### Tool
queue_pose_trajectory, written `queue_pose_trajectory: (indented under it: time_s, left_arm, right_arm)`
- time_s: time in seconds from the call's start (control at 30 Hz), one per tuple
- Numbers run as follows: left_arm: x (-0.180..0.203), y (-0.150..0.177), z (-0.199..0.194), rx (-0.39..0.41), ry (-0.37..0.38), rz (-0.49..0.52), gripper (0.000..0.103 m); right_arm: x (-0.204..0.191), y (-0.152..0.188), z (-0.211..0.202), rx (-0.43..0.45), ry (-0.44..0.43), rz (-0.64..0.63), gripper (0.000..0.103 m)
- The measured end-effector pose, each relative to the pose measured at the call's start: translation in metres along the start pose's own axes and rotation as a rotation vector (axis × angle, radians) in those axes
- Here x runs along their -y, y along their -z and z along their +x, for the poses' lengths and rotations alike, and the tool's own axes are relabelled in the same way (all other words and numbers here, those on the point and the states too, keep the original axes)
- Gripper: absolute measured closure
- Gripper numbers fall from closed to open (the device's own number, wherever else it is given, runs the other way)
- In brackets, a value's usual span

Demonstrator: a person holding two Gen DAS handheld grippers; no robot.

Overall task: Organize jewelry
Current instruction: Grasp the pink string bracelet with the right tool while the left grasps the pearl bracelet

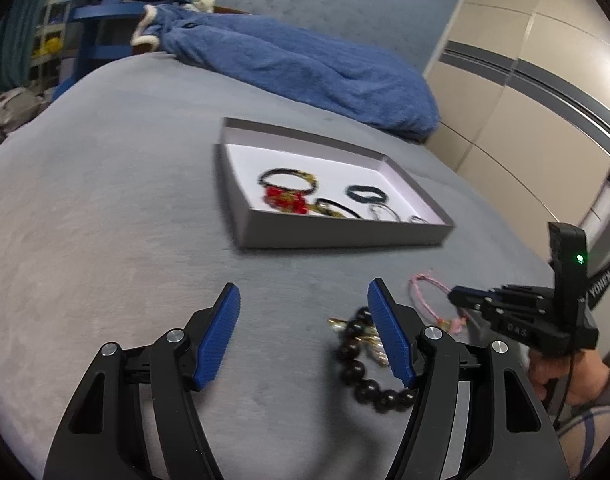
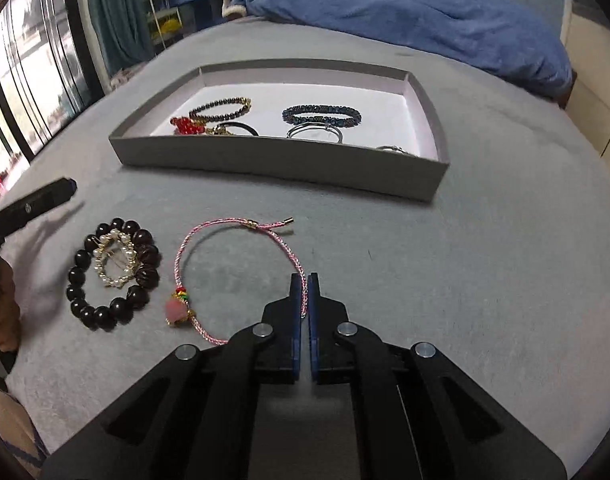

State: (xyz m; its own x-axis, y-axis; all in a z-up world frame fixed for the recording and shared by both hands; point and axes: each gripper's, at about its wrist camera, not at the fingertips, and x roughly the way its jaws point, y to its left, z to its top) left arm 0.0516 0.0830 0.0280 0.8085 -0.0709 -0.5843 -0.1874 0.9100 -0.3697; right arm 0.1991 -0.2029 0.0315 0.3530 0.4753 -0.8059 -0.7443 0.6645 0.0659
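Pink cord bracelet (image 2: 241, 264): on grey bed (image 2: 485, 280) before box (image 2: 273, 160), pinched by closed right hand-held gripper (image 2: 304, 292), likely for boxing; left hand-held gripper (image 1: 305, 336) wide open, empty, beside dark bead bracelet (image 1: 365, 376)

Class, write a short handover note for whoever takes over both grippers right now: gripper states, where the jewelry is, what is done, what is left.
Left gripper: open, hovering over the bed beside the dark bead bracelet.
Right gripper: shut on the pink cord bracelet, which lies on the bed.
Done: several bracelets and rings already lie in the grey box.
Left: lift the pink cord bracelet into the box, then the dark bead bracelet and the pearl ring piece lying inside its loop.
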Motion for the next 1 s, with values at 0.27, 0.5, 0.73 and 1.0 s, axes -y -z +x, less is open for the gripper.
queue_pose_trajectory:
  time_s: [0.27, 0.5, 0.73, 1.0]
  left_arm:
    - [0.042, 0.009, -0.012, 0.020, 0.073, 0.192, 0.036]
    - [0.076, 0.019, 0.005, -0.057, 0.048, 0.362, 0.054]
    - [0.080, 0.023, 0.027, -0.166, 0.014, 0.395, 0.055]
    - [0.079, 0.027, 0.044, -0.242, -0.022, 0.408, 0.063]
  right_arm:
    - [0.008, 0.006, 0.005, 0.027, -0.079, 0.036, 0.093]
    - [0.010, 0.007, 0.009, 0.041, -0.106, 0.054, 0.093]
    - [0.010, 0.007, 0.010, 0.045, -0.114, 0.062, 0.093]
    - [0.010, 0.007, 0.011, 0.047, -0.120, 0.067, 0.093]
